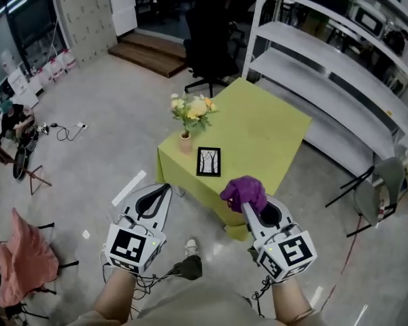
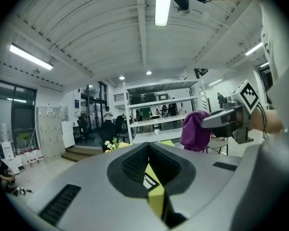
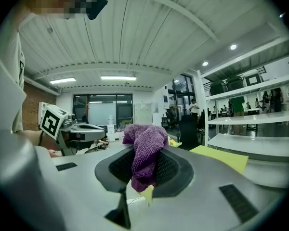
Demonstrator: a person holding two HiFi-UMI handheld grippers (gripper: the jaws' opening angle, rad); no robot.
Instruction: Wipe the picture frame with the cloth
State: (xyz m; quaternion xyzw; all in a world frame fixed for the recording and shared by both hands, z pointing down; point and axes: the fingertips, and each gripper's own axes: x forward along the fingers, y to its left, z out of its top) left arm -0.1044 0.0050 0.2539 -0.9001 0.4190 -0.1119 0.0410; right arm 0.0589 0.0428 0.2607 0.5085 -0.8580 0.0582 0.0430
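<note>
- Purple terry cloth (image 3: 143,148) sits bunched in the right tongs (image 1: 250,209), whose jaws press onto it. The wad hides their tips and droops over the pads.
- Left tongs (image 1: 167,187) are closed tip to tip with nothing between them, leaving only a thin slit behind the tips.
- Through that slit the left gripper view catches just a sliver of the picture frame (image 1: 209,161) and the yellow-green desk (image 1: 272,124).
- Both tongs are held out side by side, apart, aimed at the desk and short of it, over the concrete floor (image 1: 88,161). The bare forearms (image 1: 115,294) are cut off by the head view's lower edge.
- The black-bordered frame lies flat near the desk's near left corner, just beside a vase of flowers (image 1: 185,140), well apart from both tongs. Its picture reads only as dark branching lines on white.
- White shelving (image 1: 326,66) stands behind the desk.
</note>
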